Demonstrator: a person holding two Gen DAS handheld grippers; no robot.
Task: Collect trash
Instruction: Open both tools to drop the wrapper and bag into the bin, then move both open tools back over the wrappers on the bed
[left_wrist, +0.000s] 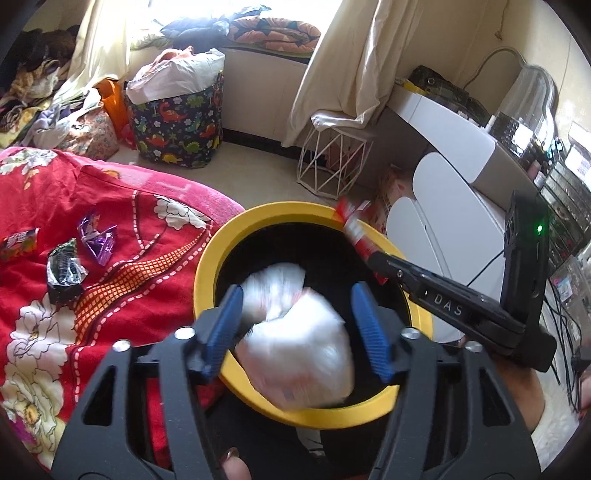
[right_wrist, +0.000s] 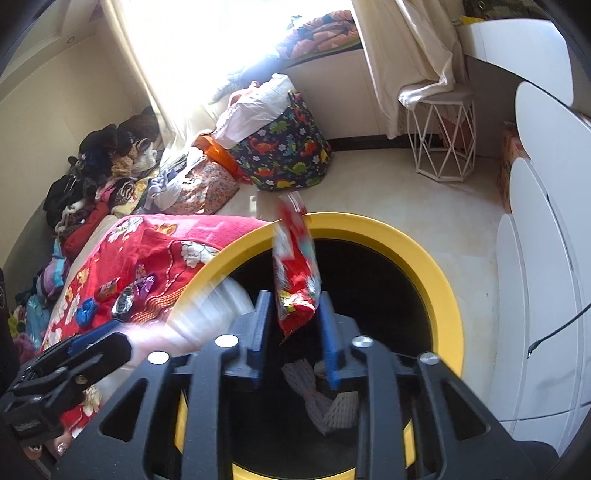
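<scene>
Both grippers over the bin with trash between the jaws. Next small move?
Probably just pull both back toward the red blanket. The left gripper stands clear of the blurred white bag, the right gripper of the red wrapper, both above the yellow bin. Wrappers remain there.

Wrappers (left_wrist: 64, 271) on red bedspread (left_wrist: 122, 206)

White bag (left_wrist: 295, 332) motion-blurred; bin (left_wrist: 207, 266) bottom edge-cropped.

A lived-in home bedroom is shown: a bed (left_wrist: 92, 229) under a red floral blanket at lower left, curtains (left_wrist: 354, 74) at the upper window, clothes (right_wrist: 96, 177) piled at left.
</scene>
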